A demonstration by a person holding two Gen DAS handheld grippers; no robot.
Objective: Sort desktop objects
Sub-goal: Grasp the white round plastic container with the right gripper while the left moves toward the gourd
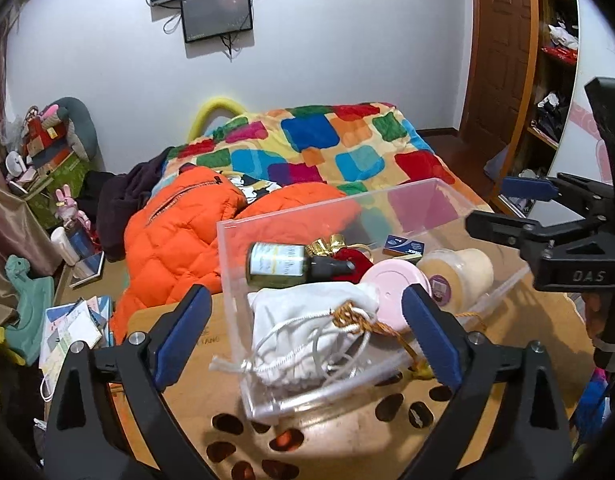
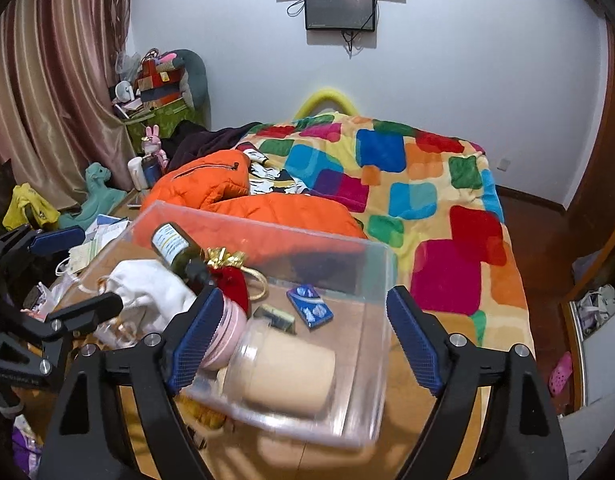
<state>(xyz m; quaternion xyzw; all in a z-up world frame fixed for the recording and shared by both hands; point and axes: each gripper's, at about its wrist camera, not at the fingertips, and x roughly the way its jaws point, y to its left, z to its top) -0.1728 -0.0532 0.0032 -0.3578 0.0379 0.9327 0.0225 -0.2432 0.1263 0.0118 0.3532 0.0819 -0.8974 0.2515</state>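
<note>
A clear acrylic bin (image 1: 435, 200) sits on a wooden desktop (image 1: 347, 440), its far wall close to the desk's back edge, where an orange quilted jacket (image 1: 167, 240) and a bed under a colourful patchwork blanket (image 1: 327, 140) begin. Inside the bin lie a white drawstring pouch (image 1: 303, 332), a dark green bottle (image 1: 279, 264) on its side, a red pouch with a gold bow (image 2: 231, 276), a pink round lid (image 1: 387, 288), a cream-coloured jar (image 2: 283, 368) on its side and a small blue box (image 2: 309, 306).

The left gripper (image 1: 303, 332) stands wide apart with nothing pressed between its blue pads; in its own view it frames the bin's near left corner and the white pouch. The right gripper (image 2: 303, 332) is likewise spread and empty, framing the jar end of the bin, with its left pad in front of the pink lid. Whether either pad touches the bin wall cannot be told.

A strip of bare desktop runs along the bin's near side. To the left the desk edge is crowded with papers (image 1: 71, 328) and a teal plush toy (image 2: 99, 196).
</note>
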